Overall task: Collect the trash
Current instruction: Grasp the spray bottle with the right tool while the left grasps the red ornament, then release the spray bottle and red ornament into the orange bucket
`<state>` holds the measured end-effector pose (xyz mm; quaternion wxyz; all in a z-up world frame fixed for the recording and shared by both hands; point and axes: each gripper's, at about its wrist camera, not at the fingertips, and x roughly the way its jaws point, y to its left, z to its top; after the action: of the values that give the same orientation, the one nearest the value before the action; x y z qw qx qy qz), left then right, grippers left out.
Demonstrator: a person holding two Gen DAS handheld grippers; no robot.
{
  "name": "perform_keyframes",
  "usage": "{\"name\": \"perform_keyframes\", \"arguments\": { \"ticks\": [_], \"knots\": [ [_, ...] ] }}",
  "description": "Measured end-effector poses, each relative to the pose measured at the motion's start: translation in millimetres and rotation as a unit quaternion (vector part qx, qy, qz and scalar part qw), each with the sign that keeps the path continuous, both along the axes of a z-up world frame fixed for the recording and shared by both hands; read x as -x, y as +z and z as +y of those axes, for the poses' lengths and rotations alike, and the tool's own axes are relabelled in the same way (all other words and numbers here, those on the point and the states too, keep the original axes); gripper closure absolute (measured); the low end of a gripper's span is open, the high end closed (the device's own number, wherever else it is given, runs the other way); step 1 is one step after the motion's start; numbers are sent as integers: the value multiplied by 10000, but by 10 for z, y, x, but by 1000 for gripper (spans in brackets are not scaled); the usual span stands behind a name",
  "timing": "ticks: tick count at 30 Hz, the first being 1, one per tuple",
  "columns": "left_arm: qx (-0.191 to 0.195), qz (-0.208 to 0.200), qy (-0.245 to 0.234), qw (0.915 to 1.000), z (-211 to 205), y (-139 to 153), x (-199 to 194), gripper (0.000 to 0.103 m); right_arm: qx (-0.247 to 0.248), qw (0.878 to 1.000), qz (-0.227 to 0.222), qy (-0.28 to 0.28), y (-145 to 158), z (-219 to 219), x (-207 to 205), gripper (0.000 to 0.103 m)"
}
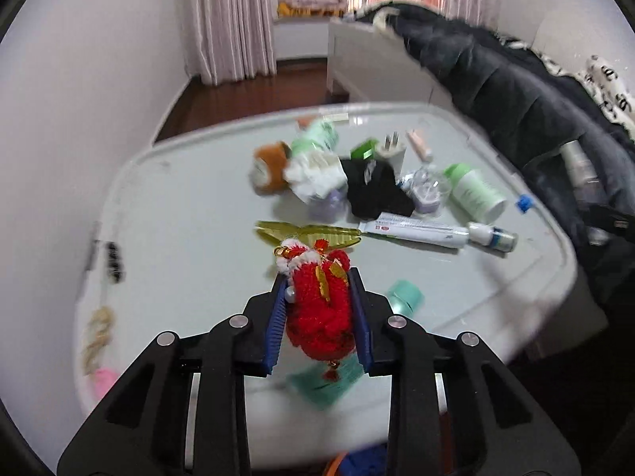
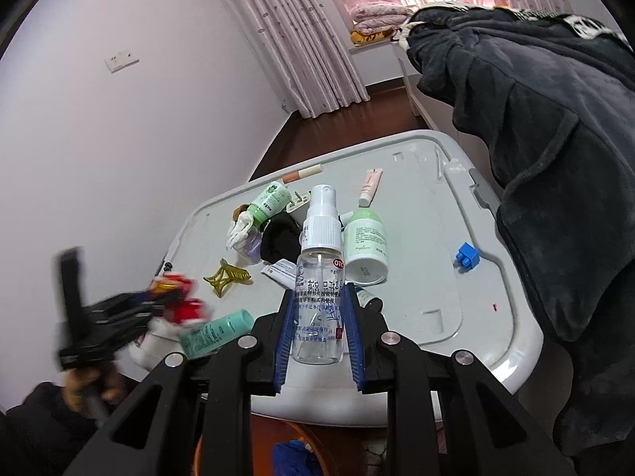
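My left gripper (image 1: 319, 277) is clamped on a red knitted ornament (image 1: 317, 301): both blue pads (image 1: 278, 317) press into its sides, and it fills the space between them from near their base to past their tips. Its long axis runs along my fingers, with the white-trimmed end and gold ring sticking out beyond the tips and a small red tassel hanging below the pads. It is held up off the grey table (image 1: 178, 206). In the right wrist view that gripper shows only as a blur at the left, with the red thing in it.

My right gripper (image 2: 317, 289) is closed on a clear spray bottle (image 2: 319, 273). The pads (image 2: 287, 325) grip its lower body on both sides, over the printed label. The bottle stands upright between my fingers, white pump head at the top and well past the tips, its base down near the root of the pads.

On the table beyond lie a yellow hair clip (image 1: 309, 232), a toothpaste tube (image 1: 416, 232), a green-and-white bottle (image 2: 365, 242) on its side, a teal bottle (image 2: 216, 331) and a blue toy brick (image 2: 466, 256).
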<state>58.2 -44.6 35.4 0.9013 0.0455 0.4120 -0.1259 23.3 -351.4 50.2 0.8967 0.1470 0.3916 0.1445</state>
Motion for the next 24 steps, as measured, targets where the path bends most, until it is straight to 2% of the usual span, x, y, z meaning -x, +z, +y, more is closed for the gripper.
{"name": "perform_keyframes", "arguments": {
  "ticks": [6,9,11,17,24],
  "knots": [
    [474,-220,-69,9986,113,357,400,74,225,9995,-112,198,61,291,93,79],
    [630,-267,-149,9975,95,429,641,74,397,9982,-154,420,103,560,345,79],
    [771,-185,-211,9966,108,435,836,74,346,9974,-126,618,121,723,542,79],
    [688,8,-359,9970,62,262,1330,74,279,9929,314,1117,10,1050,1096,79],
    [650,696,-354,9948,103,-156,1624,74,594,9890,728,1144,-228,1084,1397,79]
  ]
}}
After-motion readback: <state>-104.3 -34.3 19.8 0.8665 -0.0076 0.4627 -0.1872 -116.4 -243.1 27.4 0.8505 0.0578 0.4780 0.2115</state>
